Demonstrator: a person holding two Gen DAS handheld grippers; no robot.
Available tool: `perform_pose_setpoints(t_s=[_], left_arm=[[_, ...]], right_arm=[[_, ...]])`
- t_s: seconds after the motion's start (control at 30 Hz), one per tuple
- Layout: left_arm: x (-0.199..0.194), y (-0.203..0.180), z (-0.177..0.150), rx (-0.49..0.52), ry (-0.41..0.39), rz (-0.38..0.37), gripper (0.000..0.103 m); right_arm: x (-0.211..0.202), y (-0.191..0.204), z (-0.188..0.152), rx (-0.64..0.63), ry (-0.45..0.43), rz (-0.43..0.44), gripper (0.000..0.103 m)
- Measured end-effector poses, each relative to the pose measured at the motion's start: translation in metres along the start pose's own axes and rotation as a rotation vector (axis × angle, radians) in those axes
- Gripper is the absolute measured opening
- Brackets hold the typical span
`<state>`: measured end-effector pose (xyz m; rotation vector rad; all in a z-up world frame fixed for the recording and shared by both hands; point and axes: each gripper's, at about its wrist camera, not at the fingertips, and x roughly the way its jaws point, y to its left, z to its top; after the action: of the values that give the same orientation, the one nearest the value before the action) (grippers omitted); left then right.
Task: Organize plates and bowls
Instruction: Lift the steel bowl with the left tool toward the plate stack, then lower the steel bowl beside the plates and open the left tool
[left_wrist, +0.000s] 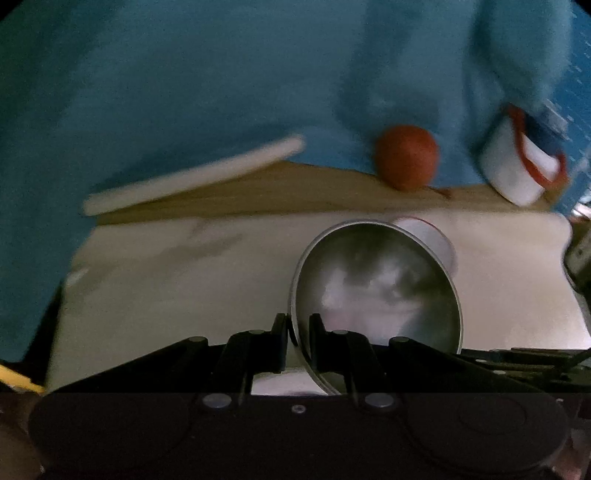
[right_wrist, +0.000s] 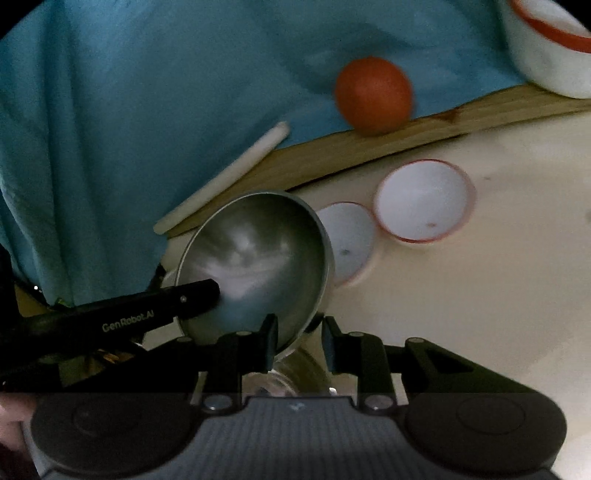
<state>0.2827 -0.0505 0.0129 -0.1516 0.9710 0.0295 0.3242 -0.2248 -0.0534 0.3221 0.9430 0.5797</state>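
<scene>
A steel bowl (left_wrist: 376, 288) hangs tilted above the cream table, its inside facing both cameras. My left gripper (left_wrist: 298, 329) is shut on the bowl's near rim, one finger inside and one outside. In the right wrist view the same steel bowl (right_wrist: 255, 254) sits at lower centre, and my right gripper (right_wrist: 299, 329) is shut on its lower right wall. A finger of my left gripper (right_wrist: 192, 297) reaches into the bowl from the left. Two white bowls with red rims, one (right_wrist: 424, 199) beside the other (right_wrist: 347, 243), rest on the table to its right.
A wooden board (right_wrist: 369, 147) borders the table's far side, with blue cloth (right_wrist: 147, 92) behind it. On the board lie a red ball (right_wrist: 373, 94), a white rod (right_wrist: 225, 177) and another red-rimmed white bowl (right_wrist: 550, 48). The cream table (right_wrist: 498, 295) spreads to the right.
</scene>
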Motion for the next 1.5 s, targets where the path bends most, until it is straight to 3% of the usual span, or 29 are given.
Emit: perform_pose_setpoints(t_s=[0.3, 0.67, 1.1, 1.5], left_arm=[[0.021, -0.052, -0.011, 0.117, 0.088, -0.111, 0.014], [0.04, -0.097, -0.028, 0.229, 0.171, -0.182, 0.015], [0.051, -0.106, -0.04, 0.246, 0.227, -0.185, 0.016], [0.057, -0.105, -0.041, 0.233, 0.228, -0.175, 0.016]], right_arm=[[-0.039, -0.042, -0.019, 0.07, -0.008, -0.092, 0.029], [-0.073, -0.08, -0.048, 0.14, -0.007, -0.174, 0.029], [-0.076, -0.101, -0.065, 0.179, 0.023, -0.188, 0.029], [-0.067, -0.1, -0.064, 0.154, 0.036, -0.193, 0.029]])
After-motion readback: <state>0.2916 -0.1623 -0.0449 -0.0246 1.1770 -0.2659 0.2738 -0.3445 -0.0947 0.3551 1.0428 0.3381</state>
